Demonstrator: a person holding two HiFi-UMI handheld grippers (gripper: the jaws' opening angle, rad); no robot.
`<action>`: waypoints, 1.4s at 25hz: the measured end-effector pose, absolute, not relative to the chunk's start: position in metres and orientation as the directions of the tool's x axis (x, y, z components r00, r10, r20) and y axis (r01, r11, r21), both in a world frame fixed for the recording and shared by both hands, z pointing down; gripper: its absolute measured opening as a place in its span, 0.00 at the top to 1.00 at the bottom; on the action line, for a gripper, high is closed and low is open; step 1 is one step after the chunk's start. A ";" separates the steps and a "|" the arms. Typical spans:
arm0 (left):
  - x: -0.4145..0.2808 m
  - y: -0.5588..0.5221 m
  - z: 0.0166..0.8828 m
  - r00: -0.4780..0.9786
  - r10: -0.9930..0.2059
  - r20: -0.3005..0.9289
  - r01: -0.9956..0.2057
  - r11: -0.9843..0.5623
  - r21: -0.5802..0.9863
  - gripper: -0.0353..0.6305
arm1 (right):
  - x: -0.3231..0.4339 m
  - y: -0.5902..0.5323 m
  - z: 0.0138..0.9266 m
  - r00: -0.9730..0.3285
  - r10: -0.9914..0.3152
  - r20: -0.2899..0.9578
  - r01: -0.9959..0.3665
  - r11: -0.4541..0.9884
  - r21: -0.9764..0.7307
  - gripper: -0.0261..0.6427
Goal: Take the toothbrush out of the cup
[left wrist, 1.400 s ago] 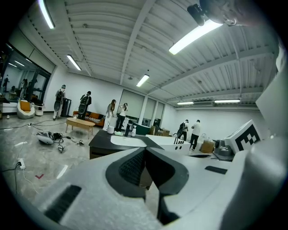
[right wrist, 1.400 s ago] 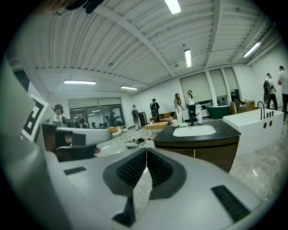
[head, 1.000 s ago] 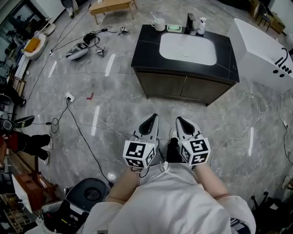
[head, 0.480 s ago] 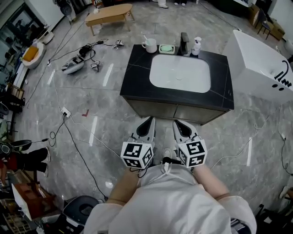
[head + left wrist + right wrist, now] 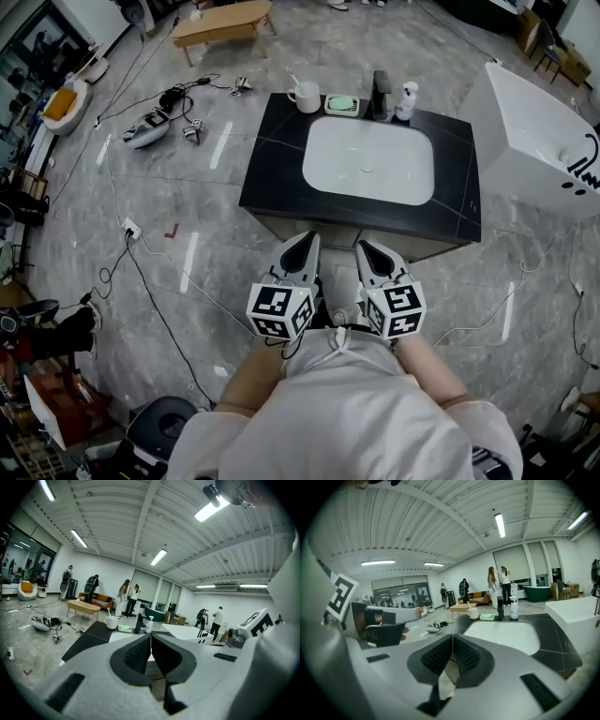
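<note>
Toothbrush point(image 5: 292, 77) in cup point(image 5: 305, 96), cup on counter point(image 5: 272, 159), left of soap dish point(image 5: 341, 105), behind basin point(image 5: 367, 169)

Both forearms point(image 5: 249, 375) reached forward side by side. The left gripper point(image 5: 302, 249) and right gripper point(image 5: 371, 255) pointed toward the desk point(image 5: 272, 159), just short of its near edge, each with jaws pressed together and empty.
</note>
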State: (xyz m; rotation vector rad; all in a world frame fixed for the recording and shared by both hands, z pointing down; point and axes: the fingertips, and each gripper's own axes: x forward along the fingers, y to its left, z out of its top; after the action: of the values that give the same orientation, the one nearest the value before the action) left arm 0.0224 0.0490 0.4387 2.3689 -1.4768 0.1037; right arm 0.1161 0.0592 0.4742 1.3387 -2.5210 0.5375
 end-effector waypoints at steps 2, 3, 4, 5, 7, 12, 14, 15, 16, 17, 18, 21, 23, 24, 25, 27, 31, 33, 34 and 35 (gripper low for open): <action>0.021 0.033 0.441 0.459 -0.854 0.243 -0.880 -0.401 0.254 0.92 | 0.116 0.045 0.477 -0.546 -0.749 0.375 -0.837 0.506 -0.208 0.92; 0.020 0.024 0.442 0.463 -0.852 0.243 -0.878 -0.404 0.256 0.92 | 0.116 0.037 0.477 -0.540 -0.753 0.375 -0.841 0.500 -0.208 0.92; 0.019 0.015 0.442 0.468 -0.850 0.243 -0.876 -0.409 0.258 0.92 | 0.116 0.028 0.477 -0.533 -0.758 0.375 -0.846 0.492 -0.208 0.92; 0.018 0.004 0.442 0.474 -0.847 0.241 -0.873 -0.414 0.258 0.92 | 0.116 0.018 0.477 -0.526 -0.764 0.375 -0.850 0.483 -0.207 0.92; 0.014 -0.019 0.441 0.484 -0.842 0.239 -0.867 -0.425 0.260 0.92 | 0.113 -0.004 0.477 -0.511 -0.773 0.377 -0.859 0.468 -0.206 0.92; -0.004 -0.087 0.444 0.506 -0.828 0.240 -0.854 -0.442 0.275 0.92 | 0.098 -0.062 0.481 -0.484 -0.779 0.399 -0.875 0.445 -0.194 0.92; -0.011 -0.116 0.444 0.524 -0.816 0.244 -0.843 -0.455 0.287 0.92 | 0.091 -0.087 0.480 -0.466 -0.786 0.407 -0.884 0.426 -0.191 0.92; -0.015 -0.131 0.443 0.533 -0.810 0.245 -0.837 -0.463 0.292 0.92 | 0.087 -0.099 0.479 -0.458 -0.789 0.409 -0.889 0.417 -0.190 0.92; -0.019 -0.144 0.442 0.542 -0.804 0.245 -0.832 -0.471 0.294 0.92 | 0.082 -0.112 0.478 -0.451 -0.793 0.410 -0.892 0.410 -0.190 0.92; -0.023 -0.158 0.441 0.550 -0.799 0.243 -0.827 -0.479 0.295 0.92 | 0.077 -0.124 0.478 -0.446 -0.795 0.411 -0.895 0.404 -0.189 0.92; -0.027 -0.172 0.441 0.557 -0.794 0.241 -0.822 -0.487 0.296 0.92 | 0.071 -0.136 0.478 -0.441 -0.797 0.412 -0.897 0.399 -0.188 0.92; -0.043 -0.212 0.439 0.574 -0.783 0.238 -0.811 -0.504 0.296 0.92 | 0.053 -0.173 0.478 -0.428 -0.802 0.418 -0.904 0.384 -0.189 0.92; -0.054 -0.237 0.440 0.581 -0.779 0.235 -0.807 -0.512 0.295 0.92 | 0.041 -0.196 0.481 -0.420 -0.801 0.426 -0.908 0.373 -0.193 0.92; -0.058 -0.247 0.440 0.585 -0.777 0.232 -0.804 -0.517 0.293 0.92 | 0.036 -0.207 0.483 -0.415 -0.801 0.431 -0.910 0.366 -0.196 0.92; -0.062 -0.257 0.440 0.589 -0.776 0.228 -0.801 -0.522 0.292 0.92 | 0.033 -0.216 0.484 -0.410 -0.802 0.434 -0.912 0.358 -0.200 0.92; -0.068 -0.275 0.441 0.597 -0.772 0.218 -0.793 -0.529 0.301 0.92 | 0.027 -0.234 0.487 -0.399 -0.804 0.440 -0.917 0.342 -0.206 0.92; -0.083 -0.310 0.449 0.585 -0.784 0.208 -0.796 -0.506 0.333 0.92 | 0.016 -0.265 0.491 -0.388 -0.799 0.459 -0.922 0.329 -0.206 0.92; -0.086 -0.323 0.455 0.577 -0.789 0.213 -0.800 -0.492 0.343 0.92 | 0.012 -0.276 0.495 -0.389 -0.792 0.471 -0.921 0.330 -0.206 0.92; -0.087 -0.328 0.458 0.573 -0.790 0.218 -0.803 -0.487 0.344 0.92 | 0.011 -0.281 0.497 -0.390 -0.788 0.477 -0.921 0.332 -0.205 0.92; -0.087 -0.334 0.460 0.568 -0.792 0.225 -0.807 -0.482 0.342 0.92 | 0.010 -0.287 0.499 -0.391 -0.784 0.482 -0.920 0.335 -0.203 0.92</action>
State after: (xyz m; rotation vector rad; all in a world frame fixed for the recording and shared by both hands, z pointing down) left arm -0.0870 -0.3339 0.4605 2.3952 -1.2920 0.0506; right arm 0.0102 -0.2872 0.4989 1.5242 -2.3060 0.6493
